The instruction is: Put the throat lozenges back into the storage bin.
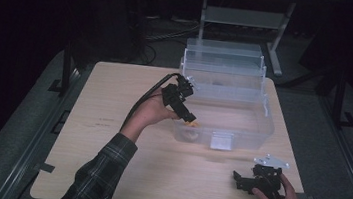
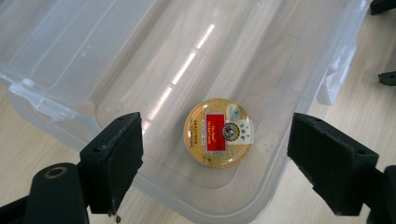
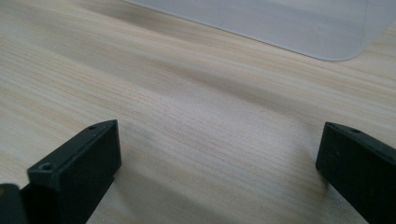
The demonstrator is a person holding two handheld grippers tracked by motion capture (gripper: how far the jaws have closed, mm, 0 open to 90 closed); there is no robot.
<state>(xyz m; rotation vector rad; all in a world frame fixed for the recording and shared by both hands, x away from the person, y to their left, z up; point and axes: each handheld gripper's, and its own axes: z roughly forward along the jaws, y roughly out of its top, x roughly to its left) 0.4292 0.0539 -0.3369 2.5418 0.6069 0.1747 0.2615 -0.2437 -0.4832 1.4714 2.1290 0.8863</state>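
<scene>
Dark room; pale wood-grain counter (image 1: 109, 142) carrying a clear plastic storage bin (image 1: 257, 126) with its lid raised at the far side. Small round gold tin with a red label (image 2: 218, 132) lies flat on the bin floor, near the bin's front-left corner. Left gripper (image 2: 212, 158) hangs over that corner, jaws wide apart and empty, tin between and below them. Right gripper (image 1: 242, 180) rests low over bare counter, in front of the bin's right end; jaws apart, empty.
</scene>
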